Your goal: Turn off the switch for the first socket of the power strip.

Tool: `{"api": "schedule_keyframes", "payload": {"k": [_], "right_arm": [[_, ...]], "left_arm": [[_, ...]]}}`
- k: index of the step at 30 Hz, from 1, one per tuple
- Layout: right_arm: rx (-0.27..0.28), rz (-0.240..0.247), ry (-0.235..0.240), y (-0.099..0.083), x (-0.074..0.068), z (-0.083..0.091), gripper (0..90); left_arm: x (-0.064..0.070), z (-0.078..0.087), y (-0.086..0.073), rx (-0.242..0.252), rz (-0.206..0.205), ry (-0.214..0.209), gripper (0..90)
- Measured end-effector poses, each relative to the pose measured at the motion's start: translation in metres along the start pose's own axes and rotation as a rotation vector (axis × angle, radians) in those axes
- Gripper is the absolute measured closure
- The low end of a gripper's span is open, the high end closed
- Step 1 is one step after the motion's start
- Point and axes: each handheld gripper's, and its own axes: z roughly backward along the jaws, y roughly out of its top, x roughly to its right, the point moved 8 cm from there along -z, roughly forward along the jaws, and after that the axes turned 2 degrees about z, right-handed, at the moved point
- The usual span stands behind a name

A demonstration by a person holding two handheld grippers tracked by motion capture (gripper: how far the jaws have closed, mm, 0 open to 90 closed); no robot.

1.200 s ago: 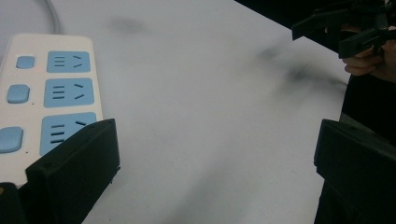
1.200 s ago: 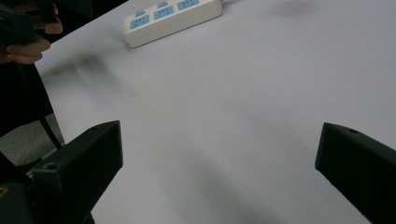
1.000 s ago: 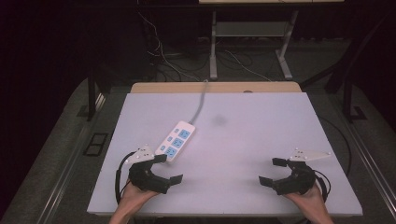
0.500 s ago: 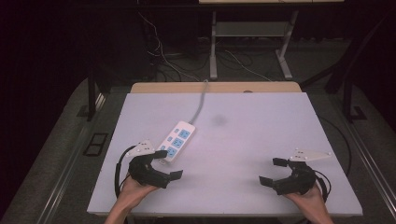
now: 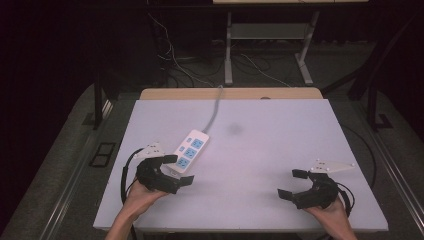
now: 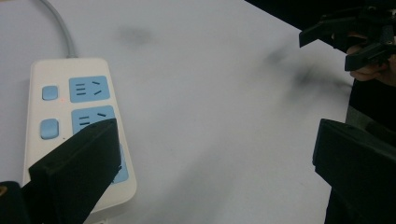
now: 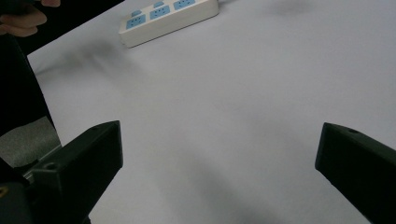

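Left gripper [image 5: 173, 170] has edged beside the power strip [image 5: 190, 150], jaws wide.

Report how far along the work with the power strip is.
Done: nothing visible; the power strip lies flat on the table, nothing plugged in. In hand: the left gripper sits at its near end, jaws open, one over a socket. Left: the grasp itself. The right gripper is open and apart.

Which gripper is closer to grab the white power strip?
Probably the left. The left gripper is open right at the near end of the power strip, one jaw over it. The right gripper, also open, sits far across the table.
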Motion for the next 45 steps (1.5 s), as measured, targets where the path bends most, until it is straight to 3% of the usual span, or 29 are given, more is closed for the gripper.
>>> {"api": "schedule_keyframes", "payload": {"k": [22,45], "right_arm": [[-0.003,0.003,0.003,-0.001,0.0,0.0,0.6],[-0.008,0.003,0.008,-0.002,0.0,-0.001,0.6]], "left_arm": [[-0.015,0.002,0.028,-0.024,-0.022,0.026,0.0],[-0.043,-0.008,0.04,-0.071,-0.01,0.057,0.0]]}}
